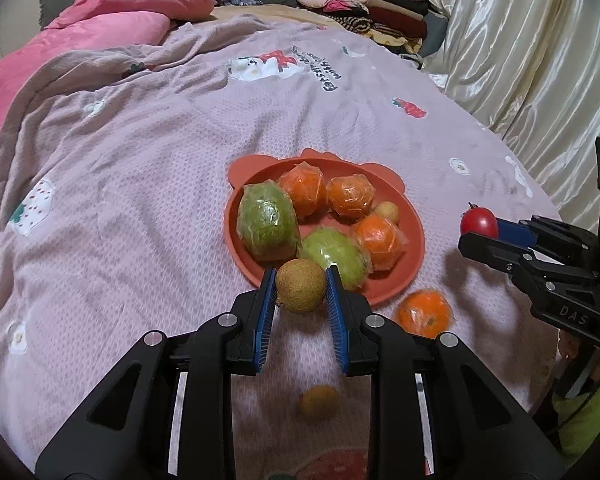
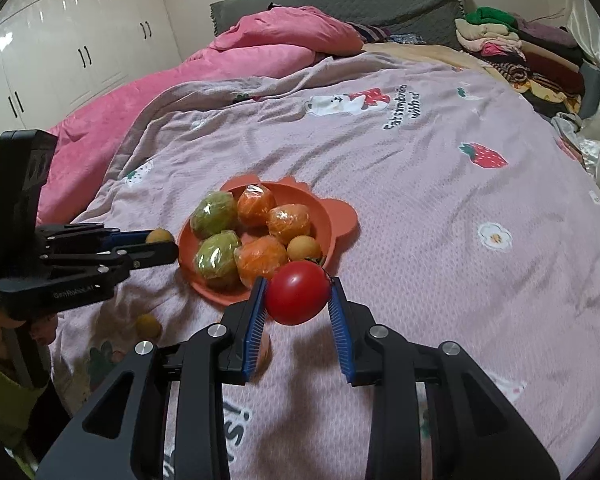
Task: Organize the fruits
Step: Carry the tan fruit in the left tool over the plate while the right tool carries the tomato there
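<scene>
A: Starting on our left, what are we carrying?

B: Our left gripper has its fingers clamped on a brown round fruit, held just at the near rim of the orange plate that sits on the bed.

A: And the plate itself?

B: It already holds two green wrapped fruits, three wrapped oranges and one small yellowish fruit. So we judge we are in the carrying step, with most of the gathering done.

A: Further right?

B: One wrapped orange on the bed lies just beside the plate's near edge, and a small brown fruit on the bed lies nearer us, below the left gripper. Then our right gripper has its fingers closed on a red tomato, also at the plate's near side.

A: What does the next move ask of us?

B: We think each fruit needs easing over the rim into a free spot, then a gentle release; the plate is crowded, so things could roll. After that, the two loose ones remain.
</scene>
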Demonstrator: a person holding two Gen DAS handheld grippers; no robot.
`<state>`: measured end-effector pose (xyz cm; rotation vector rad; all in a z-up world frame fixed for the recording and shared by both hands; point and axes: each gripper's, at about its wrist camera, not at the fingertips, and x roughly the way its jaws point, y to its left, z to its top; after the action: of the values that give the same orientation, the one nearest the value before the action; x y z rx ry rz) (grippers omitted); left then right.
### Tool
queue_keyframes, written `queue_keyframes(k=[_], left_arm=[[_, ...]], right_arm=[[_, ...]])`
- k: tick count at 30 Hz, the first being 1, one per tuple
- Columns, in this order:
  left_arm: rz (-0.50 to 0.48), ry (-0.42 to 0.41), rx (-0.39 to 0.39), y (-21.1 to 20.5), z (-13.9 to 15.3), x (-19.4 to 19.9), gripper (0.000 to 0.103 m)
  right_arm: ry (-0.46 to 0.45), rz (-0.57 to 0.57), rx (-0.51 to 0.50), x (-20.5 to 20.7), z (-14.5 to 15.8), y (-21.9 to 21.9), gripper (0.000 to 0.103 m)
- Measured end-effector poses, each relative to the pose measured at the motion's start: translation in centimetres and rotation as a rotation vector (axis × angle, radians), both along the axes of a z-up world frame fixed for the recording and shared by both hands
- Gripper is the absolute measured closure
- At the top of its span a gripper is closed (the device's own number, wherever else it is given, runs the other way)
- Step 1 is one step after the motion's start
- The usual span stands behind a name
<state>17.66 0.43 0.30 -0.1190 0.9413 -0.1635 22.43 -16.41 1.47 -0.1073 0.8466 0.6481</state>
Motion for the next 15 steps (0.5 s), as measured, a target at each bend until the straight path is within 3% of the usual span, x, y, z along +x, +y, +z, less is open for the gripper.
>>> queue_keyframes(k=[15], left_arm=[[0.000, 0.001, -0.006, 0.3, -0.9, 1.4, 0.085]], right_arm=[[0.017, 0.039, -0.056, 3.1, -1.5, 2.8, 0.073]])
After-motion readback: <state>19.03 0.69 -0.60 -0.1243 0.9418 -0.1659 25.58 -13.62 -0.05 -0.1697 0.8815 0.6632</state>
